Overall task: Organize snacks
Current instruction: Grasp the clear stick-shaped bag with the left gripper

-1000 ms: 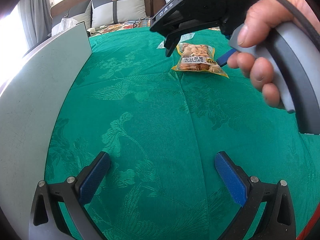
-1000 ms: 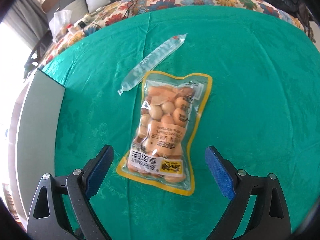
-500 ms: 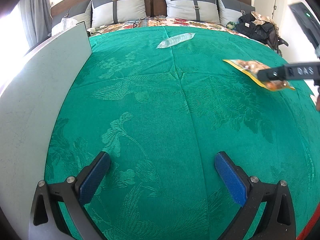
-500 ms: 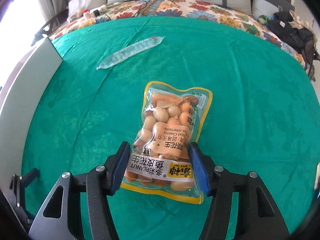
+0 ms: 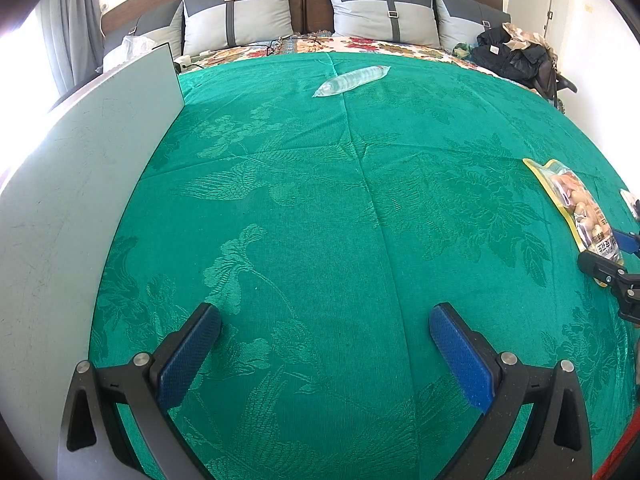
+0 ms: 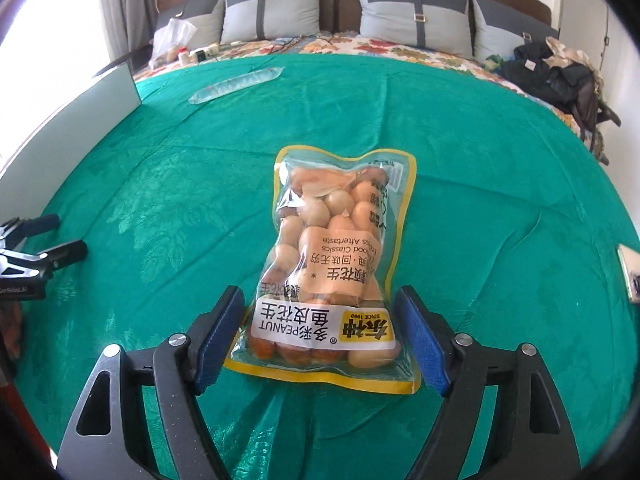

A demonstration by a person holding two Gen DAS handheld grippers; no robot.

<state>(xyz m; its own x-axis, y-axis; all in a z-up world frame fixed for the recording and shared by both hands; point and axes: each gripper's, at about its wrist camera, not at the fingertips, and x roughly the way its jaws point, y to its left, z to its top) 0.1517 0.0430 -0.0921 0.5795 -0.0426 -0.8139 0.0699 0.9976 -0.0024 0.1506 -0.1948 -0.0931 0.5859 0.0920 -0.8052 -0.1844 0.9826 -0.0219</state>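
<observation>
A clear, yellow-edged bag of peanuts (image 6: 336, 260) lies on the green cloth (image 6: 160, 200), its near end between the fingers of my right gripper (image 6: 319, 294). That gripper's jaws are opening and the blue pads stand just beside the bag's edges without squeezing it. The left wrist view shows the same bag (image 5: 576, 204) at the far right, with the right gripper (image 5: 606, 250) at its near end. My left gripper (image 5: 324, 312) is open over bare cloth with nothing between its fingers. A long clear snack tube (image 5: 352, 80) lies far back.
A white board (image 5: 80, 184) stands along the left side of the cloth. Grey pillows (image 5: 384, 12) line the headboard, and a dark bag with clothes (image 5: 516, 60) sits at the back right. A small flat device (image 6: 630, 276) lies at the right edge.
The right gripper closed on the peanut bag and moved it from the far middle of the cloth to the right side. Its jaws have now widened again. The left gripper stayed still.
</observation>
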